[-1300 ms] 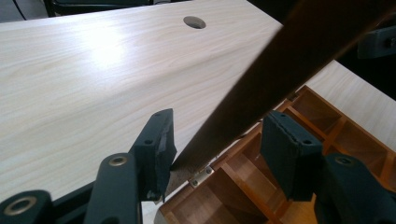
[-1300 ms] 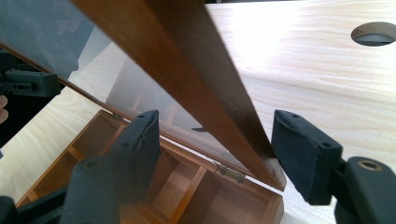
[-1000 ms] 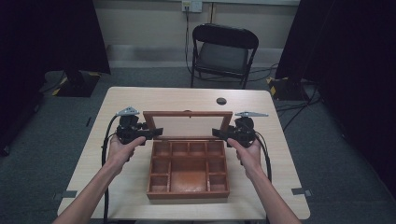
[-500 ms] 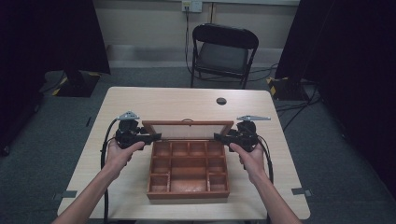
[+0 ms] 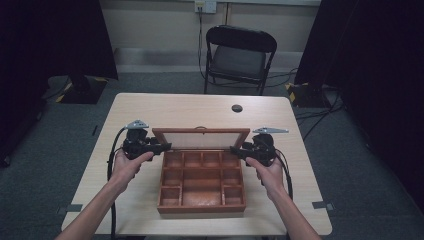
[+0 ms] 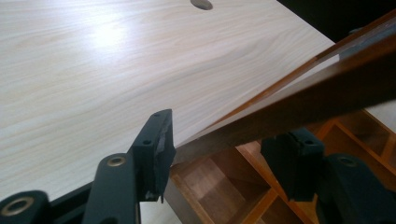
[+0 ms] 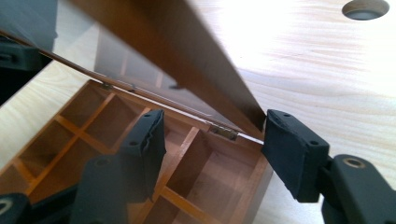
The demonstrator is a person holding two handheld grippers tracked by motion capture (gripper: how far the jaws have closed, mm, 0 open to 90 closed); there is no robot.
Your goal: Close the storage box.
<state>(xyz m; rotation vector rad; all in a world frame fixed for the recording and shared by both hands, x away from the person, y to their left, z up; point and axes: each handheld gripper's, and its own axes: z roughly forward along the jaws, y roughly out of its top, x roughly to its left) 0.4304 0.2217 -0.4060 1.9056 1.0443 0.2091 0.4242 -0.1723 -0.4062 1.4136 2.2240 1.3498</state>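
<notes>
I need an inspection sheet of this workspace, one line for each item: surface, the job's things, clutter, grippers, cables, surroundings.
Surface: light wooden table with a round cable hole near its far edge.
Job's things: wooden box with empty compartments; its hinged lid is raised partway.
Clutter: nothing seen.
Grippers: left gripper at the lid's left edge, one pad touching it in its own view, jaws have just been closing; right gripper at the right edge, jaws either side of it, also just closing. No firm clamp is visible.
Cables: a black cable trails from each gripper; more lie on the floor.
Surroundings: black chair beyond the table, dark curtains, grey carpet.
</notes>
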